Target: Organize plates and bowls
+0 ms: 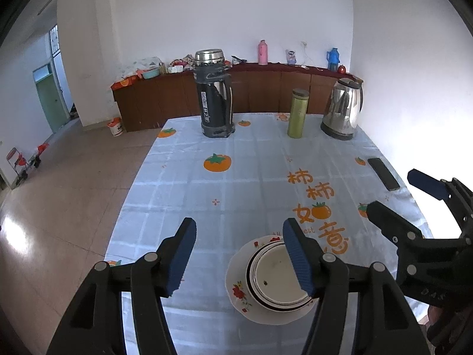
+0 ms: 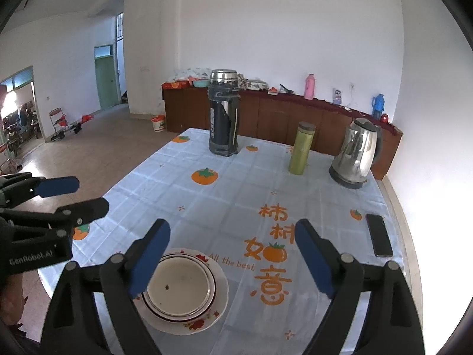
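Left wrist view shows the bowl (image 1: 278, 281) nested on the flowered plate (image 1: 236, 290) near the tabletop's (image 1: 236, 177) front edge; both the left gripper (image 1: 239, 254) and right gripper (image 2: 233, 260) hang above, fingers spread, empty. Stacking looks finished; next, I'd guess, comes finding any remaining dish.

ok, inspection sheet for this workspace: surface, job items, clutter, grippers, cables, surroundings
surface: table under a pale checked cloth with orange fruit prints.
job's things: bowls nested on a floral plate, near edge.
clutter: dark thermos, green bottle, steel kettle, phone.
grippers: left gripper open, empty; right gripper open, empty; both above the stack.
cables: one cord on the far wall above the sideboard.
surroundings: tiled floor, green door, white bucket.
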The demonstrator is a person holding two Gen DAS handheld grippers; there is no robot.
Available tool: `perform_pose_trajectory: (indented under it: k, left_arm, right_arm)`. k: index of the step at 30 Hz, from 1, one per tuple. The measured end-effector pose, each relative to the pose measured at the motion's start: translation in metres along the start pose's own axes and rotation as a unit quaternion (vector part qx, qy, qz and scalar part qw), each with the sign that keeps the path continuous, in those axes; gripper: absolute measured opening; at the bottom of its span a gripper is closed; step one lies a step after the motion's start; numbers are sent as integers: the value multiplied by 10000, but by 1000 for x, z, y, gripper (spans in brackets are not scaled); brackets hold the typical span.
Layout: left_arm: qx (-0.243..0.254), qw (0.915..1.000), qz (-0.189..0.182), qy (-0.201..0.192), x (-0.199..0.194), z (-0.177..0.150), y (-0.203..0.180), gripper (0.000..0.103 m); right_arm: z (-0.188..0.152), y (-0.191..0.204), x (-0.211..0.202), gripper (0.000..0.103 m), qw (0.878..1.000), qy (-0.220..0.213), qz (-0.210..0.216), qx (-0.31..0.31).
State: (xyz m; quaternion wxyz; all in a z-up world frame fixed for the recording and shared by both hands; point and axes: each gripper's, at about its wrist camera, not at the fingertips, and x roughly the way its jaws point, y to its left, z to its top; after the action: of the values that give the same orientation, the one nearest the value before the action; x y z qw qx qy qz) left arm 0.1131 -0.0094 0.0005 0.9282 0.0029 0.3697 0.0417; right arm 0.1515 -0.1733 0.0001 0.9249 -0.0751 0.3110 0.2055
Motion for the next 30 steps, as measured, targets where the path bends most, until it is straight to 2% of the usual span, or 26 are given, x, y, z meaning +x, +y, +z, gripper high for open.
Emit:
perform_pose_trajectory:
  k: [11, 30]
  left_arm:
    - [-46, 9999, -113, -33, -14, -5, -1, 63]
    - [19, 9999, -82, -66, -23, -8, -6, 63]
  right_arm:
    - [-4, 1, -21, 89, 9999, -112, -63, 7]
    - [-4, 1, -38, 90, 9998, -176, -97, -1]
